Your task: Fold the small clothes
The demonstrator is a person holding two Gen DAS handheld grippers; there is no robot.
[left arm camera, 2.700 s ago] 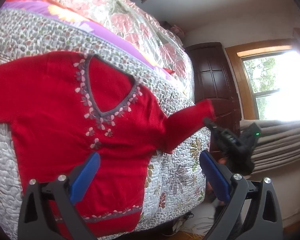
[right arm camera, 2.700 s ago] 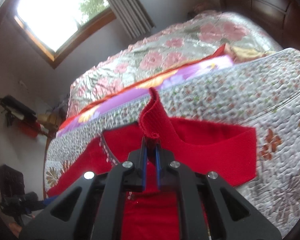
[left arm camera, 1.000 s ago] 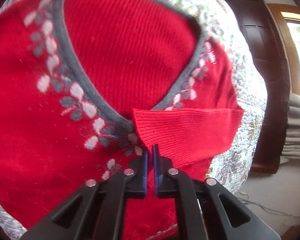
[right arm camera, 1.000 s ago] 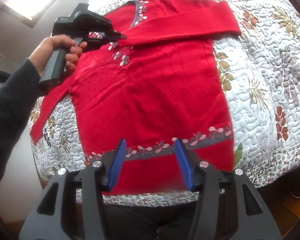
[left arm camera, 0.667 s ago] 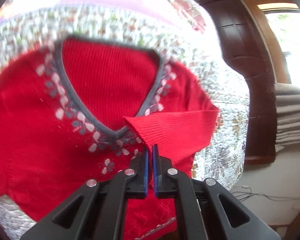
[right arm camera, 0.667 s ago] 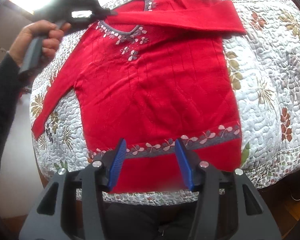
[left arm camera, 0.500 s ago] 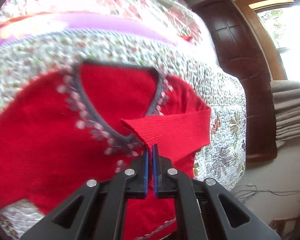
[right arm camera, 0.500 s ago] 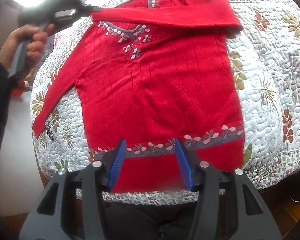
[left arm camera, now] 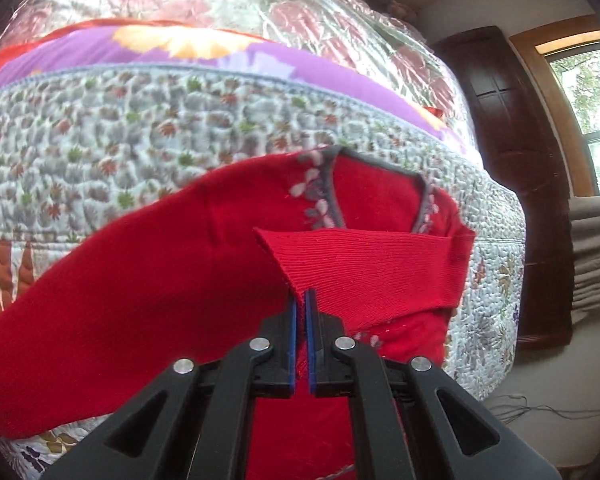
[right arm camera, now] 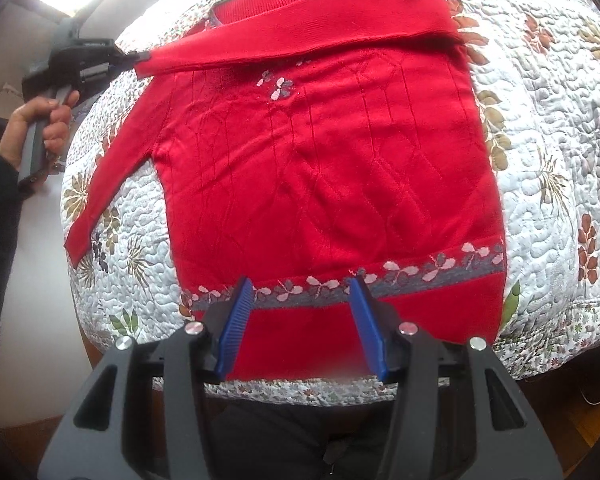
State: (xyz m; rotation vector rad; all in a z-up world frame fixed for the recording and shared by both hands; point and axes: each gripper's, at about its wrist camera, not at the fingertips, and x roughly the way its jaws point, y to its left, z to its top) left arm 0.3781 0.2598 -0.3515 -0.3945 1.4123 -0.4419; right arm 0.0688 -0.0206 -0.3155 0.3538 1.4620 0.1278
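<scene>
A small red sweater (right arm camera: 324, 168) with a grey floral neckline and hem band lies flat on a quilted bedspread (right arm camera: 548, 128). Its right sleeve (right arm camera: 300, 36) is pulled across the chest toward the left shoulder. My left gripper (left arm camera: 301, 300) is shut on that sleeve's cuff (left arm camera: 296, 276); the right wrist view shows this gripper (right arm camera: 140, 56) held in a hand at the sweater's upper left. The other sleeve (right arm camera: 108, 184) lies spread out to the left. My right gripper (right arm camera: 300, 296) hovers open above the hem band, holding nothing.
Folded floral and purple bedding (left arm camera: 204, 48) is piled behind the sweater. A dark wooden door (left arm camera: 512, 152) and a bright window (left arm camera: 588, 92) are on the right. The bed edge (right arm camera: 284, 390) drops off below the hem, near the person's dark clothing (right arm camera: 260, 436).
My left gripper has drawn the cuff further left across the neckline, so the sleeve now reaches the left shoulder. The right gripper has stayed open over the hem.
</scene>
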